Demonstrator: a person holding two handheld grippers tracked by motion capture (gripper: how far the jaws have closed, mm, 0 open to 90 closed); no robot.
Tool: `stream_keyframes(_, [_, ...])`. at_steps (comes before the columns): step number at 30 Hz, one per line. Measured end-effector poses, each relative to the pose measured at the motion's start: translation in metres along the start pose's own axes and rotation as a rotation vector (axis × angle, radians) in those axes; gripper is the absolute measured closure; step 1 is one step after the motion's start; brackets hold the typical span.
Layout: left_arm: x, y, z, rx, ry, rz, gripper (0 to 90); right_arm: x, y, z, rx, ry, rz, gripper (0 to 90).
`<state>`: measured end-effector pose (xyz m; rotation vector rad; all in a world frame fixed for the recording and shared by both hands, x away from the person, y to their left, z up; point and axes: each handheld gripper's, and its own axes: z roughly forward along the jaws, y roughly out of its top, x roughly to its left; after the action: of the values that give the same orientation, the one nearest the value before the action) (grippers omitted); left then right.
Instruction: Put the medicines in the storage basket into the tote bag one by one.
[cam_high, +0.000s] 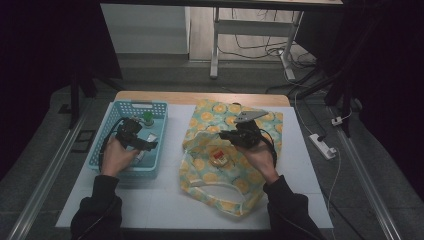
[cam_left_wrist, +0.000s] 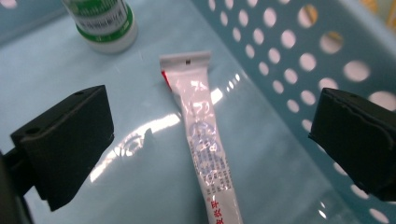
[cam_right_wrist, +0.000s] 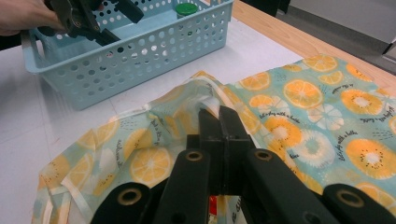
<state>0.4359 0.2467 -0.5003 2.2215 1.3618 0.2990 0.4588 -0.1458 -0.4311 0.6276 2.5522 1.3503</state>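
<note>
Citrus-printed fabric of the bag (cam_right_wrist: 299, 116) is pinched in the closed right gripper (cam_right_wrist: 218, 122) — seemingly so its mouth is kept lifted open — while the left gripper (cam_left_wrist: 205, 135) is held wide open over the white tube (cam_left_wrist: 203, 140) lying in the blue basket (cam_left_wrist: 327, 51), apparently to be picked.

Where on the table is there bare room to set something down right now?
Bare white table runs between the blue basket and the fruit-print bag, and along the near edge in front of both. The basket is crowded: bottle, tube and left gripper. The right gripper pinches the bag.
</note>
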Motion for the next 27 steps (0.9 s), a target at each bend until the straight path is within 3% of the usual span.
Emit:
stream_keyframes(6, [0.0, 0.0, 0.008, 0.084, 0.022, -0.004, 0.0, 0.0, 0.0, 0.0, 0.002, 0.0, 0.001, 90.0])
stream_keyframes(11, [-0.002, 0.001, 0.015, 0.152, 0.073, -0.015, 4.3, 0.0, -0.001, 0.0, 0.003, 0.0, 0.003, 90.0])
stream_keyframes(14, [-0.004, 0.001, 0.015, 0.166, 0.084, -0.007, 16.5, 0.0, -0.001, 0.0, 0.004, 0.001, 0.004, 90.0])
stream_keyframes(18, [-0.003, 0.001, 0.015, 0.173, 0.055, -0.017, 36.5, -0.001, -0.001, 0.0, 0.006, 0.0, 0.005, 90.0])
stream_keyframes(27, [-0.003, 0.001, 0.016, 0.193, 0.025, -0.035, 63.9, -0.001, -0.002, 0.001, 0.006, 0.001, 0.004, 90.0])
